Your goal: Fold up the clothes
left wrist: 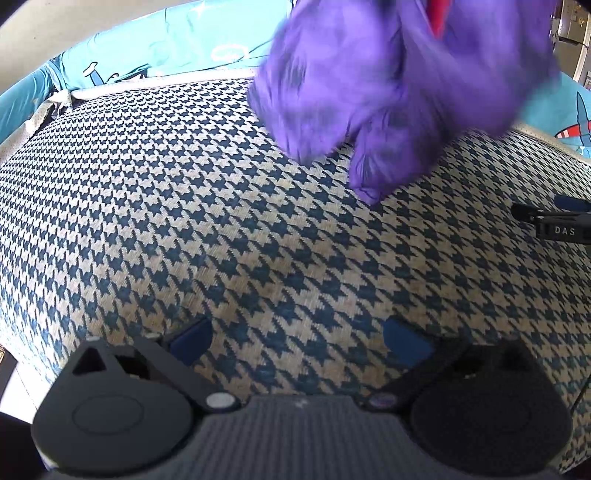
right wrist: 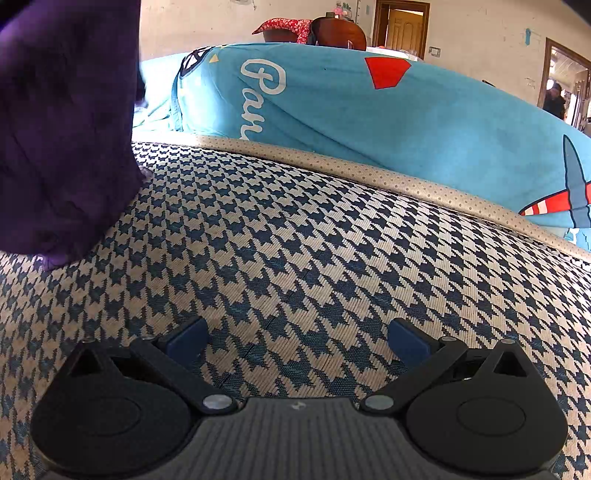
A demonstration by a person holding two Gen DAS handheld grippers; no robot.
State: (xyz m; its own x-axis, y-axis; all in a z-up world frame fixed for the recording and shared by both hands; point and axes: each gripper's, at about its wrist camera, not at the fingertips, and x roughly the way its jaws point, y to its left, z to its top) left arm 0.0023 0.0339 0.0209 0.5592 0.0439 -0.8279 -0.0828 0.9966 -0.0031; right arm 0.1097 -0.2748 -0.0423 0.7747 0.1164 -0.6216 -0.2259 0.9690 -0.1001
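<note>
Purple cloth (left wrist: 399, 92) fills the upper right of my left wrist view — a crumpled garment, blurred, hanging above the patterned surface with its lowest corner almost at the weave. I cannot see what holds it up. A strip of red (left wrist: 437, 14) shows at the top of the bundle.

My left claw (left wrist: 297, 338) is released: the two blue pads (left wrist: 192, 338) stand wide apart with only the houndstooth cover (left wrist: 147, 221) between them, and nothing is gripped. It sits low over this blue-and-cream fabric, well apart from the garment.

At the right edge of the same view I see a dark part of the other tool (left wrist: 554, 221), with the letters "DAS" on it.

My right claw (right wrist: 297, 339) is also released, its pads spread over the same houndstooth weave, empty. In this view the purple garment hangs at the far left, its bottom edge touching or nearly touching the surface — I cannot tell which.

Behind the cover runs a dotted beige border (right wrist: 369, 166), and past it lies a turquoise blanket (right wrist: 406, 118) with white lettering and a red patch. Farther back are a pale wall and a wooden door (right wrist: 402, 26).
</note>
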